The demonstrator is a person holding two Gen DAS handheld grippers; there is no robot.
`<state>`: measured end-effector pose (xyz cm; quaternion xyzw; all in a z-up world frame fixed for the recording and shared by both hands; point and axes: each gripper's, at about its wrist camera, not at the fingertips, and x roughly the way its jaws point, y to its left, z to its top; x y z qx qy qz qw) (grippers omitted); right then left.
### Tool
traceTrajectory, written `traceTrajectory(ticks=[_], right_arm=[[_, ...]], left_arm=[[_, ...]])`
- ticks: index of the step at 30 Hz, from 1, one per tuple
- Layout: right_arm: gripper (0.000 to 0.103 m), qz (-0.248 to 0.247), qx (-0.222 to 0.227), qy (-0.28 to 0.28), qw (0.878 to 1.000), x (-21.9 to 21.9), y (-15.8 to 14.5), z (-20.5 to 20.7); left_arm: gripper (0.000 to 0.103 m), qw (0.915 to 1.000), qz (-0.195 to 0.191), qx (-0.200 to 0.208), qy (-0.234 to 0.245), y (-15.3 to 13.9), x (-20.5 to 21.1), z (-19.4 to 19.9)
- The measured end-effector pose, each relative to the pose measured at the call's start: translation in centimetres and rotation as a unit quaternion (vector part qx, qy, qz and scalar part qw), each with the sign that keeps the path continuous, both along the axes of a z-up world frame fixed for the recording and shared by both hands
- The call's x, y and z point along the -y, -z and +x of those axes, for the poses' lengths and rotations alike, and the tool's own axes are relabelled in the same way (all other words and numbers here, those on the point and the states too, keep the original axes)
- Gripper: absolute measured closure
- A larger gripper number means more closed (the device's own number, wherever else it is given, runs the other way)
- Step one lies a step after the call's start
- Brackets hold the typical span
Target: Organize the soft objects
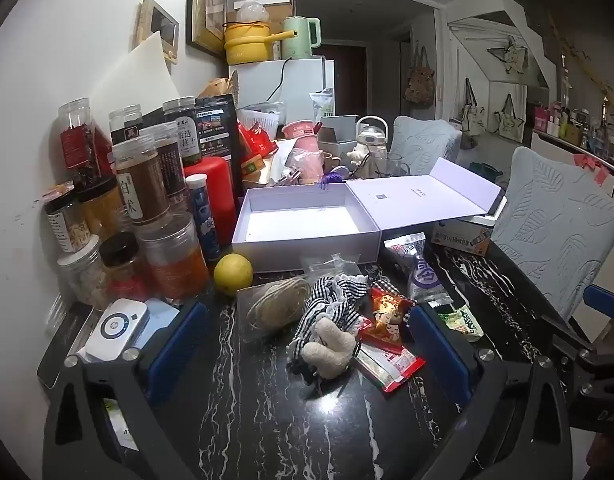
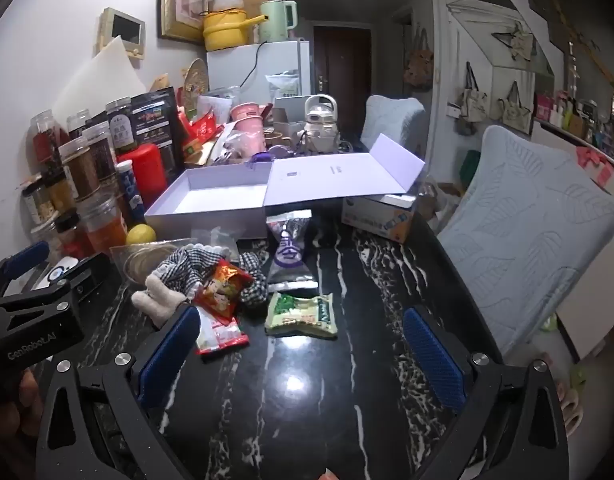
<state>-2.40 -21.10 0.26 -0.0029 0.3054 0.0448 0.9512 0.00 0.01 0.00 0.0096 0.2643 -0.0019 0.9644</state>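
On the table [image 1: 267, 420], the open box [image 1: 303, 236] sits at twelve o'clock, its lid [image 1: 419, 204] folded out toward two. The jars [image 1: 147, 200] crowd nine to ten o'clock. The lemon [image 1: 233, 273] lies before the box, left of the twine [image 1: 277, 306]. The plush toy [image 1: 331, 346] rests centrally, with the snack packets [image 1: 387, 320] at its three o'clock.

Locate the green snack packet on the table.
In the right wrist view the green snack packet lies flat on the black marble table, just in front of the purple pouch, right of the red packet.
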Motion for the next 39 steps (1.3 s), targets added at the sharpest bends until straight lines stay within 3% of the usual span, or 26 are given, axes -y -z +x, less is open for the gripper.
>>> traceTrajectory(ticks=[39], right_arm=[[0.000,0.001,0.019,-0.003,1.000,-0.2,-1.0,-0.9]], left_arm=[[0.000,0.9999,-0.006,0.010,0.009,-0.9,-0.3,-1.0]])
